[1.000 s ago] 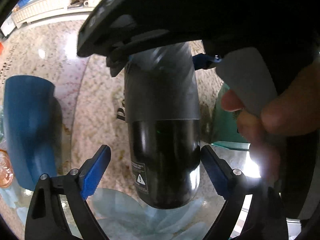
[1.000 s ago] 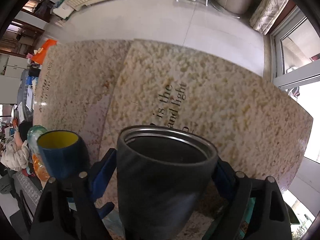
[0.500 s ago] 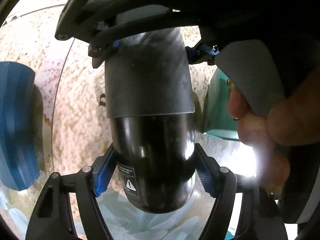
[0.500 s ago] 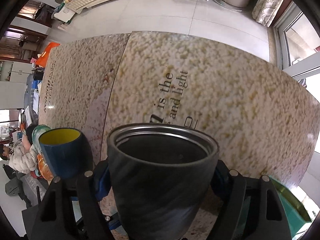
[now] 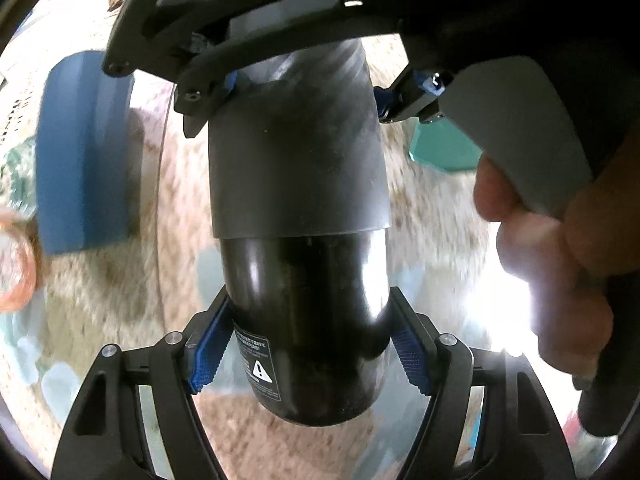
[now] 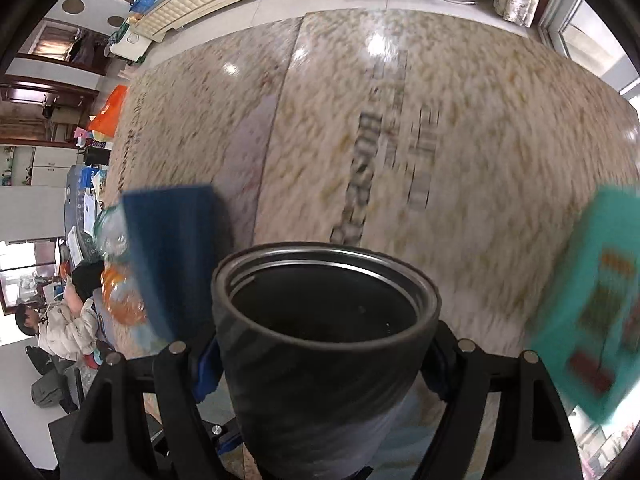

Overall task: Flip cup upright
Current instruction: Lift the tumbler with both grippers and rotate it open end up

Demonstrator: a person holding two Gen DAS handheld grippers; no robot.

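Note:
The cup (image 5: 300, 184) is a tall dark tumbler with a matte grey sleeve and a glossy black base carrying a warning label. Both grippers hold it in the air above the speckled table (image 6: 460, 128). My left gripper (image 5: 310, 344) is shut on the glossy base end, its blue pads (image 5: 208, 348) pressed on both sides. My right gripper (image 6: 320, 364) is shut on the sleeve near the open steel-rimmed mouth (image 6: 326, 280), which faces away from it. In the left wrist view the right gripper (image 5: 308, 92) clamps the cup's far end.
A blue cup (image 5: 84, 152) stands on the table to the left, also in the right wrist view (image 6: 172, 256). A teal box (image 6: 596, 304) lies to the right and shows in the left wrist view (image 5: 440, 148). A clear orange-tinted bottle (image 6: 120, 300) lies by the blue cup.
The left gripper has closed from open onto the cup's base. Both grippers and the cup have swung, so the table, blue cup and teal box shifted and blur in both views.

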